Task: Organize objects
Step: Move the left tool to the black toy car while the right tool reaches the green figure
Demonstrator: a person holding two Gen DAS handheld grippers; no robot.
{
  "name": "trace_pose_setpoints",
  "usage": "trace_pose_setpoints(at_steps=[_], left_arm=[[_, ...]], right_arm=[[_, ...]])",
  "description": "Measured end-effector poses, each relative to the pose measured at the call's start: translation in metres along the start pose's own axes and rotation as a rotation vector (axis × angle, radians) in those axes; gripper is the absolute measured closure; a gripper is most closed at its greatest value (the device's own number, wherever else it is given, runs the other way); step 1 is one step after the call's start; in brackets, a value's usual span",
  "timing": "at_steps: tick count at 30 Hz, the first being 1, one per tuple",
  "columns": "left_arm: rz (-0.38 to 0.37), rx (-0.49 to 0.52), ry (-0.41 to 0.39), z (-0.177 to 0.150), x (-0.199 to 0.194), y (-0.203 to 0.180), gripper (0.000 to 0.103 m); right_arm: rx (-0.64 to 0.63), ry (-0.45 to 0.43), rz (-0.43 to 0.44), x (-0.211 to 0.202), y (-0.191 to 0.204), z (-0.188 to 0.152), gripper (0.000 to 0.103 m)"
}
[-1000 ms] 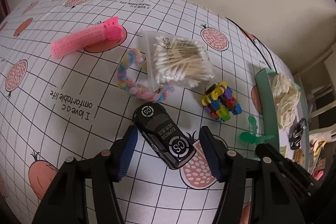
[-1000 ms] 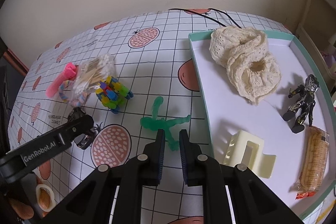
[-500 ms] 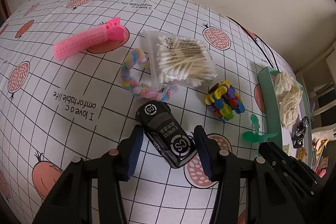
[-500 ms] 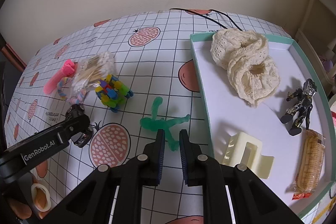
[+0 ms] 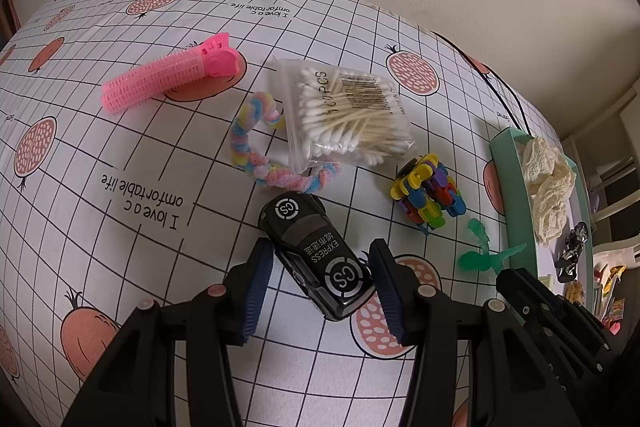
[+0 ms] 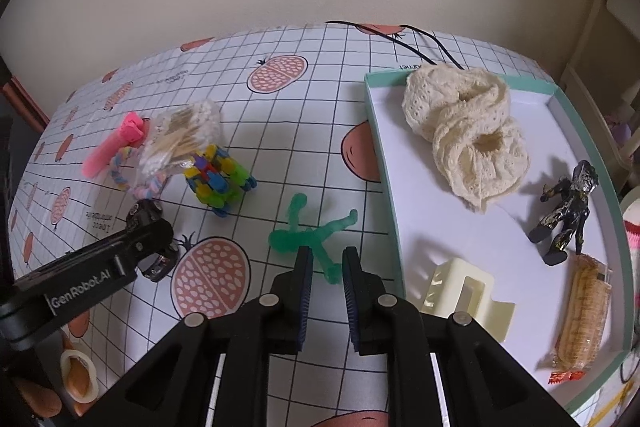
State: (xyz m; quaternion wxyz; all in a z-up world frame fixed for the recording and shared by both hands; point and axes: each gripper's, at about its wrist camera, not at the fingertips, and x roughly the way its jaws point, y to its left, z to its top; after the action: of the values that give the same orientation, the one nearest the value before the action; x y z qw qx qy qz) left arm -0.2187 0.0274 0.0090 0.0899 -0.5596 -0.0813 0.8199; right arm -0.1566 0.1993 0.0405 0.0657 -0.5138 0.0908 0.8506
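Two views, partly complementary. Left gripper (image 5: 320,267) jaws have just been closing, now at medium width around black toy car (image 5: 316,255); pad contact hard to judge, car lies diagonal on checked tablecloth (image 5: 120,187). Beyond jaws: pastel braided ring (image 5: 256,155) partly under cotton swab bag (image 5: 348,115), pink hair roller (image 5: 168,79); colourful block toy (image 5: 428,195) to right. Right gripper (image 6: 325,259) jaws narrow, nearly together, nothing clamped; green stretchy figure (image 6: 312,235) just ahead, leg between tips. Right view alone shows whole tray (image 6: 380,163) contents: lace fabric (image 6: 464,139), dark figurine (image 6: 568,215), cream clip (image 6: 464,291), cracker packet (image 6: 584,315).
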Motion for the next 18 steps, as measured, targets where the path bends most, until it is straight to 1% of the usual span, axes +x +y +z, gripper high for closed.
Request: trace_pose_setpoints(at_steps=[3, 9, 12, 16, 18], left_arm=[[-0.002, -0.001, 0.001, -0.001, 0.000, -0.001, 0.052], [-0.001, 0.002, 0.001, -0.001, 0.000, -0.002, 0.052], [-0.001, 0.001, 0.001, -0.001, 0.000, -0.003, 0.052], [-0.002, 0.002, 0.001, -0.001, 0.000, -0.003, 0.052], [-0.003, 0.001, 0.001, -0.001, 0.000, -0.003, 0.052]], right_arm=[[-0.011, 0.006, -0.023, 0.004, 0.001, -0.002, 0.085], [-0.017, 0.007, -0.033, 0.007, 0.002, -0.003, 0.082], [-0.024, 0.006, -0.035, 0.007, 0.004, -0.003, 0.077], [-0.024, 0.003, -0.046, 0.010, 0.004, -0.004, 0.076], [-0.019, 0.006, -0.039, 0.012, 0.004, -0.005, 0.076]])
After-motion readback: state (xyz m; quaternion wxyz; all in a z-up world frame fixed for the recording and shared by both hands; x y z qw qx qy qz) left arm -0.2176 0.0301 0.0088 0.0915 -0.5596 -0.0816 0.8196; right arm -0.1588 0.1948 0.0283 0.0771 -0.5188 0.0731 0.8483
